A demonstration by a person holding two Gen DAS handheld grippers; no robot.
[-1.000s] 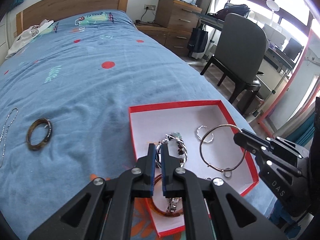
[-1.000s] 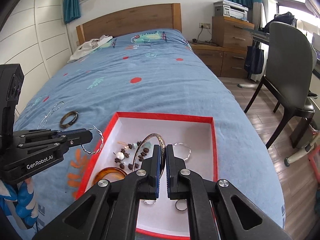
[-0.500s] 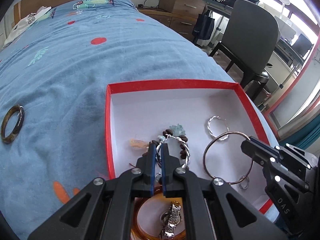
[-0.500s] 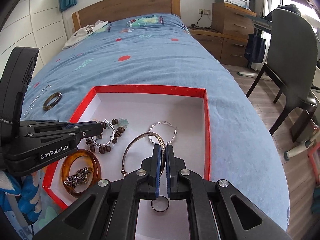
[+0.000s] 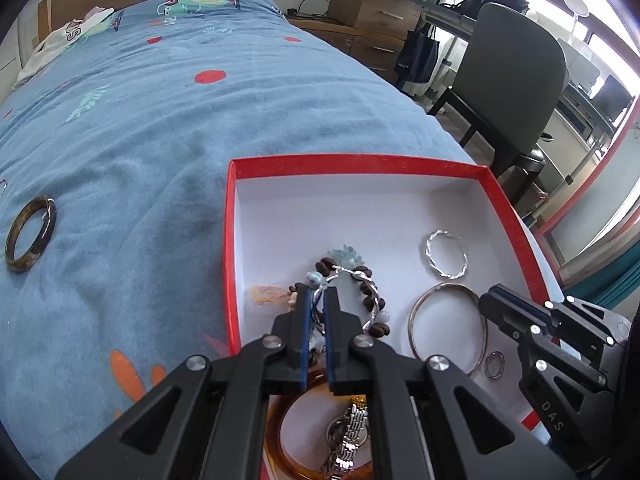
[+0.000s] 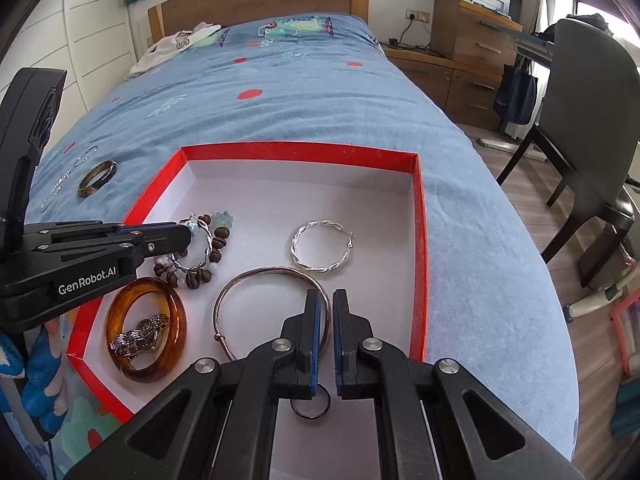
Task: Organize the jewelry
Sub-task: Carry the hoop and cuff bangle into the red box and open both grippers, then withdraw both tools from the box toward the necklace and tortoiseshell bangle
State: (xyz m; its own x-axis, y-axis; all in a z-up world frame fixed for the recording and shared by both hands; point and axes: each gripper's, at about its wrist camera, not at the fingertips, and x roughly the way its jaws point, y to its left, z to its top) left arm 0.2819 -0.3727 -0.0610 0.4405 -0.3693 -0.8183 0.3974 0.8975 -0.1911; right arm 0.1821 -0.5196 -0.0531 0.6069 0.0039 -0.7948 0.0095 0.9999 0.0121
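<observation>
A red box (image 5: 360, 160) with a white floor lies on the blue bedspread. My left gripper (image 5: 317, 292) is low inside it. Its jaws are opening around a twisted silver hoop (image 5: 374, 300) that rests on a brown bead bracelet (image 6: 208, 256), and the pads look loose on the wire. My right gripper (image 6: 331, 294) is shut on the right side of a thin silver bangle (image 6: 260, 274) that lies on the box floor. A second twisted hoop (image 6: 320, 248), an amber bangle (image 6: 120, 320) ringing a metal watch (image 6: 140, 336), and a small ring (image 6: 310, 404) are also in the box.
A brown-green bangle (image 5: 28, 240) and a thin chain (image 6: 68, 180) lie on the bedspread left of the box. The bed's edge runs just right of the box, with a dark chair (image 6: 580, 120) on the wooden floor beyond. Wooden drawers stand near the headboard.
Both grippers sank into the box with their pieces. The hoop now rests on the beads and the bangle on the floor. The left jaws have parted slightly.
</observation>
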